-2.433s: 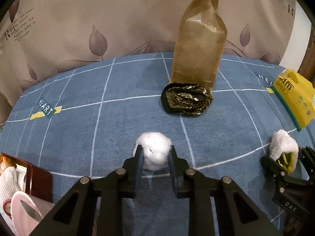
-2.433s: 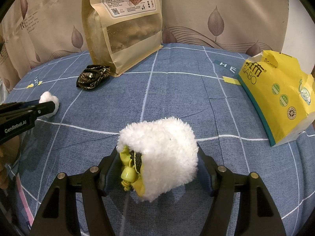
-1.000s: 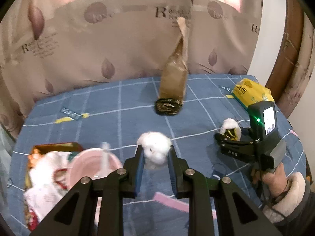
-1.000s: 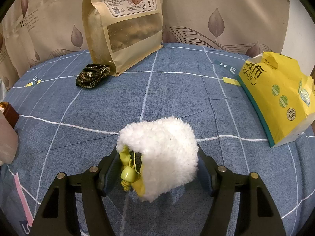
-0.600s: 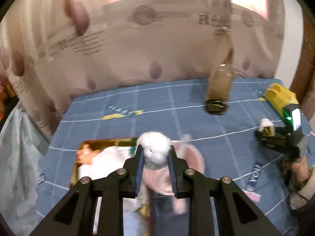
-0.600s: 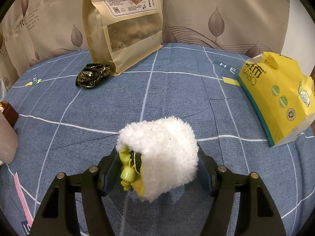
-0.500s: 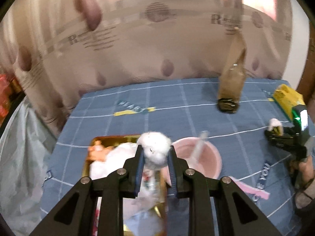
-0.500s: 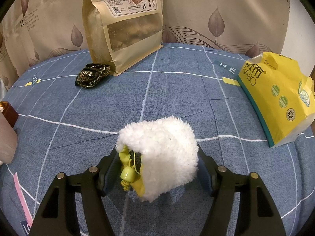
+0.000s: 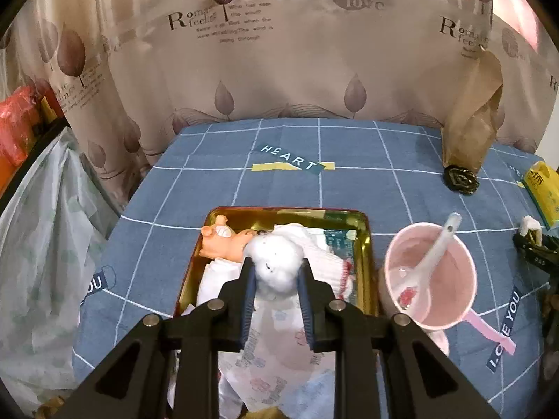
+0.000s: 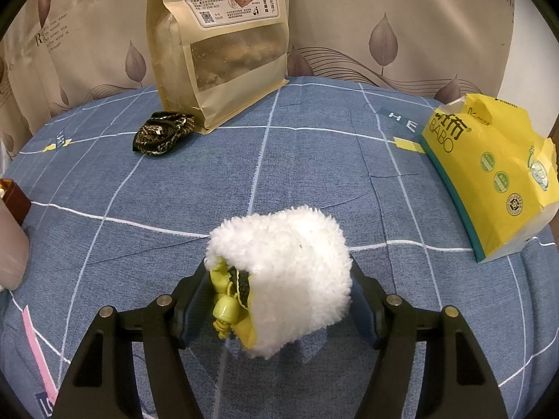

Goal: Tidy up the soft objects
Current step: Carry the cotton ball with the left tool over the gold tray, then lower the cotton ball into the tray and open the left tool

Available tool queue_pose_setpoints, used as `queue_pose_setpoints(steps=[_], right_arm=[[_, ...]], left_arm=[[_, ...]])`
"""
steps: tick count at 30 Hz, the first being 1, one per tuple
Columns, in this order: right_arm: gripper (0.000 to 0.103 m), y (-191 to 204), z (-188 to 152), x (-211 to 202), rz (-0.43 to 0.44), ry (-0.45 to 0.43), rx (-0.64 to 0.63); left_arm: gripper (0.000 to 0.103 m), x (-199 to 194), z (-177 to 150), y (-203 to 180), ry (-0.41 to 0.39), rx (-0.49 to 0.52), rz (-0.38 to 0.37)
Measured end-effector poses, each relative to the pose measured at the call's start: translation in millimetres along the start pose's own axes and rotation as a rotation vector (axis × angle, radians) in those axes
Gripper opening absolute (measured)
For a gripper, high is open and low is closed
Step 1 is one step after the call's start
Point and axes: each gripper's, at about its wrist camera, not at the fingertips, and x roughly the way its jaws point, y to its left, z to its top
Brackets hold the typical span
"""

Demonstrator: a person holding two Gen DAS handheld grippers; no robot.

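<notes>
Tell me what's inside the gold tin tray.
The gold tin tray holds a pig figurine, white knitted socks and patterned white fabric. The cotton ball and left gripper hide its middle.

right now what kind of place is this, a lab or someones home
Most likely a home: a leaf-print curtain hangs behind a table under a blue checked cloth, with a snack pouch and a pink bowl on it.

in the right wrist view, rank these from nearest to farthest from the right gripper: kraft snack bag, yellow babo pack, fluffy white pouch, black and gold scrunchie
1. fluffy white pouch, between the right gripper's pads
2. yellow babo pack, lying off to the right
3. black and gold scrunchie, far left
4. kraft snack bag, standing just behind the scrunchie, by the curtain
</notes>
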Motion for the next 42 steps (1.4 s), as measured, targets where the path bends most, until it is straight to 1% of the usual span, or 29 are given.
queue_pose_setpoints(steps=[5, 8, 11, 13, 15, 22, 25, 26, 29, 31, 32, 34, 35, 37, 42], right_arm=[[0.067, 0.2, 0.1, 0.3, -0.004, 0.001, -0.001], [0.067, 1.0, 0.5, 0.6, -0.007, 0.001, -0.002], [0.067, 1.0, 0.2, 0.6, -0.010, 0.002, -0.003], [0.067, 0.3, 0.0, 0.3, -0.011, 0.002, -0.004], [0.067, -0.2, -0.1, 0.3, -0.010, 0.002, -0.003], [0.068, -0.4, -0.5, 0.1, -0.012, 0.002, -0.003], [0.068, 0.7, -0.1, 1.0, -0.013, 0.002, -0.004], [0.068, 0.0, -0.3, 0.7, -0.014, 0.002, -0.005], [0.068, -0.2, -0.5, 0.6, -0.013, 0.002, -0.005], [0.068, -0.9, -0.7, 0.4, -0.014, 0.002, -0.005], [0.068, -0.2, -0.6, 0.6, -0.014, 0.002, -0.004], [0.068, 0.3, -0.4, 0.7, -0.012, 0.002, -0.003], [0.068, -0.9, -0.7, 0.5, -0.012, 0.002, -0.003], [0.068, 0.4, -0.6, 0.5, -0.013, 0.002, -0.003], [0.068, 0.0, -1.0, 0.2, -0.013, 0.002, -0.003]], left_arm=[[0.023, 6.8, 10.3, 19.2, -0.010, -0.055, -0.004], [0.023, 10.2, 20.2, 29.2, -0.023, -0.072, 0.010], [0.023, 18.5, 27.9, 37.5, -0.021, -0.085, 0.005], [0.023, 28.6, 30.9, 41.8, -0.003, -0.096, -0.015], [0.023, 38.7, 32.5, 41.4, 0.017, -0.097, -0.018], [0.024, 63.0, 22.5, 44.4, 0.081, -0.113, -0.030], [0.028, 65.7, 17.4, 45.7, 0.087, -0.108, -0.033], [0.029, 65.2, 16.6, 45.9, 0.083, -0.106, -0.033], [0.040, 63.0, 15.0, 45.5, 0.076, -0.096, -0.025], [0.043, 61.0, 14.2, 44.9, 0.071, -0.090, -0.023], [0.047, 58.8, 13.6, 44.5, 0.069, -0.089, -0.019], [0.051, 53.5, 12.6, 43.8, 0.060, -0.085, -0.020], [0.054, 49.0, 11.6, 42.8, 0.054, -0.081, -0.019], [0.056, 39.9, 9.8, 40.3, 0.044, -0.067, -0.014], [0.057, -3.0, 1.1, 35.3, -0.020, -0.020, -0.027]])
